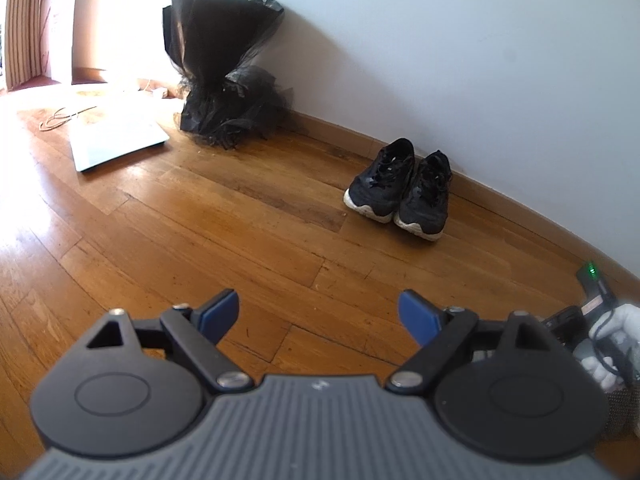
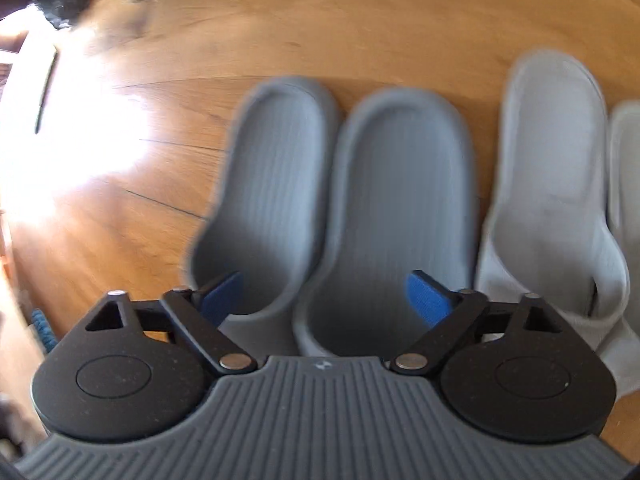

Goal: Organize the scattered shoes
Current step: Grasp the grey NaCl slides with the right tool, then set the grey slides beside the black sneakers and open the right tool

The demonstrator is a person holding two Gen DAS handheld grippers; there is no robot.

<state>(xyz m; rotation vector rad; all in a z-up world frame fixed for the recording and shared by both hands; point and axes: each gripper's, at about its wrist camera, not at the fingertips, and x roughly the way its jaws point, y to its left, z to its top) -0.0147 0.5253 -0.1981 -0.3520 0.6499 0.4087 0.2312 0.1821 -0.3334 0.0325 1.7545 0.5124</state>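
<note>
Two pairs of slides sit under my right gripper point(image 2: 324, 292), side by side on the wood floor point(image 2: 360, 20): a darker grey pair, left slide point(image 2: 268, 184) and right slide point(image 2: 400, 208) touching along their inner edges, and just to the right of them a paler pair, of which I see one slide point(image 2: 556, 184) whole and only the edge of its mate point(image 2: 626, 184). My right gripper hangs spread wide and empty over the strap ends of the dark pair, its blue pads either side of them. The picture is blurred, so I cannot tell whether the pads touch the foam. My left gripper point(image 1: 320, 312) is also spread and empty, well apart from a pair of black sneakers point(image 1: 400, 188) that stand together with heels toward the wall point(image 1: 440, 60); left of the sneakers along that wall stands a black wrapped bouquet point(image 1: 224, 68), with a flat white board point(image 1: 120, 140) beyond. I judge the slides to be light, soft, springy foam, likely to squash and slip, so I would pinch one across its strap or side wall, not the flat sole. The sneakers look heavier and floppier; the heel collar seems the firmest hold.
</note>
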